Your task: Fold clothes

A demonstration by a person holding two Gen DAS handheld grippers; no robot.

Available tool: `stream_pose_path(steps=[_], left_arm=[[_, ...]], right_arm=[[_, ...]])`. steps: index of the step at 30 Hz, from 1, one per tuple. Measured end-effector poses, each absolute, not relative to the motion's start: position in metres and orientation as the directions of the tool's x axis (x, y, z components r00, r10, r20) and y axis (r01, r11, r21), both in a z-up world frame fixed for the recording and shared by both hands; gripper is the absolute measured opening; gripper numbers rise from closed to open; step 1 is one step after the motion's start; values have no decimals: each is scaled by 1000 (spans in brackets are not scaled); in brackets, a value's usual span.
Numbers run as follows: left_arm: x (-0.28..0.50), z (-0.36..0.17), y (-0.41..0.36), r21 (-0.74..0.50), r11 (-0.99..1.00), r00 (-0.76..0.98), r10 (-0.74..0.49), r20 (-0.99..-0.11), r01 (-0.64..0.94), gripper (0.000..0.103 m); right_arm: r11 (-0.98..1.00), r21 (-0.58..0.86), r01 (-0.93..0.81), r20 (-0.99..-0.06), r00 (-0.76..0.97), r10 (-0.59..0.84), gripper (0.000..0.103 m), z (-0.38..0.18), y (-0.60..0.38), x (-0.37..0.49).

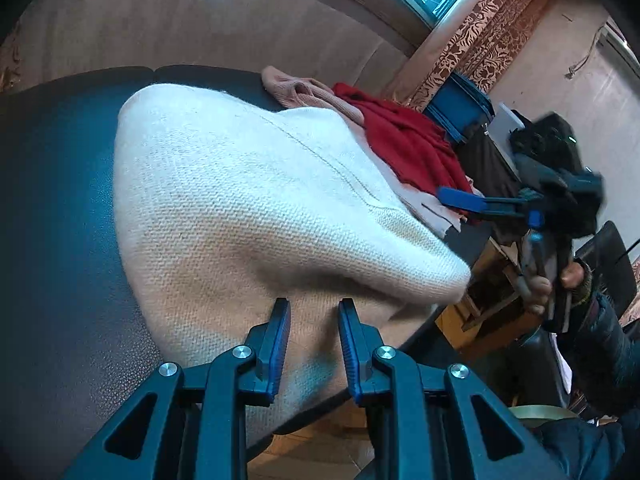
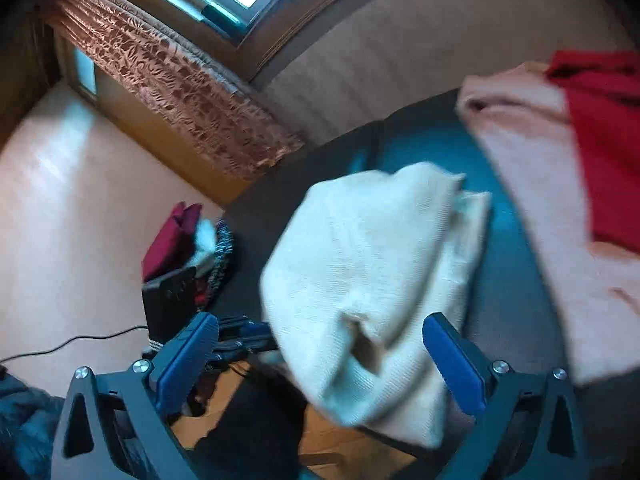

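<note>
The cream sweater (image 1: 256, 208) lies bunched on the dark surface (image 1: 60, 200), its near edge hanging over the front rim, with a pink garment (image 1: 296, 90) and a red garment (image 1: 404, 140) piled just beyond it. The left gripper (image 1: 314, 312) holds its fingers a little apart over the sweater's near part; whether they pinch the cloth cannot be told. The right gripper (image 2: 320, 330), held in a hand (image 1: 560, 280), has its fingers spread wide on either side of the hanging cloth, not pressing it.

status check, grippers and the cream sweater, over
Left gripper part open over the folded cream knit sweater, no clear grip. Right gripper wide open, empty. Red garment and pink knit heaped beside, not blocking.
</note>
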State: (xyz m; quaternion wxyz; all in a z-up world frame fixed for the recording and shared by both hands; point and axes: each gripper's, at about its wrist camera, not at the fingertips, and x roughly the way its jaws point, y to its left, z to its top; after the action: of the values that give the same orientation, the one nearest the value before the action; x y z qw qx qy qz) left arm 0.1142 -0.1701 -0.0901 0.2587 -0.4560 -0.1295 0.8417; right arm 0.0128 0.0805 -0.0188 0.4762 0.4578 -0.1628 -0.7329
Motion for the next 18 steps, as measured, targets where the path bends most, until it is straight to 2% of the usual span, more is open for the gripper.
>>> stream_pose_path(steps=[4, 14, 18], left_arm=[[116, -96, -173, -458, -830, -445, 557, -701, -317, 23], [113, -111, -181, -515, -805, -445, 593, -671, -296, 23], [119, -111, -184, -512, -802, -451, 596, -664, -306, 23]], right_arm=[[-522, 719, 458, -541, -102, -835, 102, -58, 62, -2], [-423, 819, 387, -402, -136, -905, 103, -98, 38, -34], [-303, 900, 312, -271, -144, -952, 103, -112, 60, -49]])
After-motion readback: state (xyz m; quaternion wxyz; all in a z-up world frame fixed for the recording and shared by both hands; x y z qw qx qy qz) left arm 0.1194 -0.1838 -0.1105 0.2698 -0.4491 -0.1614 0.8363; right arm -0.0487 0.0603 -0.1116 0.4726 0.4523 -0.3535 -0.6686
